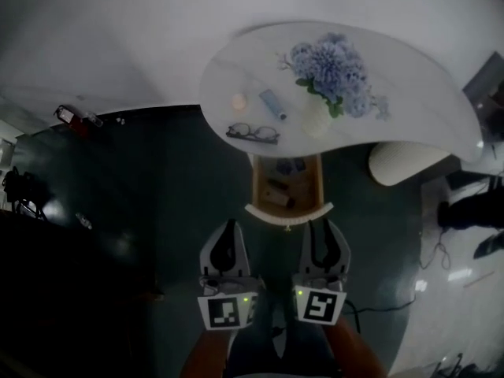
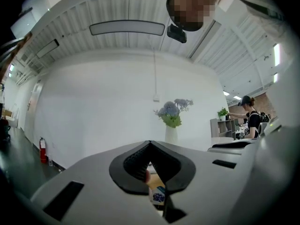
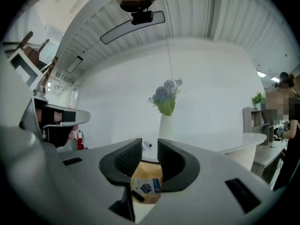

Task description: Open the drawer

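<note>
The drawer (image 1: 288, 213) stands open under the near edge of the white table (image 1: 409, 93), its curved white front toward the grippers and its wooden inside holding a few small things. One is a box (image 3: 145, 187) with a blue picture, its print too small to read. The left gripper (image 1: 230, 227) has its jaws closed tip to tip on nothing. The right gripper (image 1: 319, 227) just beside it has its jaws apart and empty. Both are near the drawer front without touching it. Glasses (image 1: 253, 134) lie at the table's near edge, beside a vase (image 1: 316, 120) of blue flowers (image 1: 331, 69).
</note>
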`<state>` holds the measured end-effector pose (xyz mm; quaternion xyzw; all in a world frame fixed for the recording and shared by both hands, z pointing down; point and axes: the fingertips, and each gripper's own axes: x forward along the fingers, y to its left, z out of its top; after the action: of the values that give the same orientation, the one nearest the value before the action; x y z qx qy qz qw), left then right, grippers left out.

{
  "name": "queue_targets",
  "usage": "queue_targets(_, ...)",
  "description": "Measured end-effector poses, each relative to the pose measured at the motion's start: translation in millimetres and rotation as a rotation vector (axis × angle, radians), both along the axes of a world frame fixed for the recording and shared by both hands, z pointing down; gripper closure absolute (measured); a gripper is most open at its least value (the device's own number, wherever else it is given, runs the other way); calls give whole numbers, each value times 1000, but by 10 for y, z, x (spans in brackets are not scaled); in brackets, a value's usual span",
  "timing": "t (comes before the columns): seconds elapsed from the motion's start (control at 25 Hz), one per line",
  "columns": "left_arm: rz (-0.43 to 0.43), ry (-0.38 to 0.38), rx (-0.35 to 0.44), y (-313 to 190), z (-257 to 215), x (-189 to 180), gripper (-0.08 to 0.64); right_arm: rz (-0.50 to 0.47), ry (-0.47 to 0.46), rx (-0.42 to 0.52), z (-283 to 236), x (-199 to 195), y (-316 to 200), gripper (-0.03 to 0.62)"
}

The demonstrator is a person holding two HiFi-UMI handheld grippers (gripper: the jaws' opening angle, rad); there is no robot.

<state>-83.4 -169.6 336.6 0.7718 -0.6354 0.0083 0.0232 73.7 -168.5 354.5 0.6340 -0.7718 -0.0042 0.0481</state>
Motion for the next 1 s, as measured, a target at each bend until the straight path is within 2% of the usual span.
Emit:
queue_targets(0.24,-47,-14,9,24,-795,-40,558,-11,-42,104,-1068,57,38,486)
queue_targets(0.52,-34,-5,41,146,-1531,-5,558,-71,-57,177,-1993,81,101,486)
queue_targets(0.68,-24,29,50,236,-1739,39,558,-115,-50,214,-2296,56,173,486)
queue_targets(0.84,-8,41,97,233,-1934,91,558,-133,-53,233,-2468,24,188,488)
queue_targets(1.0,-6,43,123,219,-2067,126,558,-134,-60,238,-2528,29,208,546)
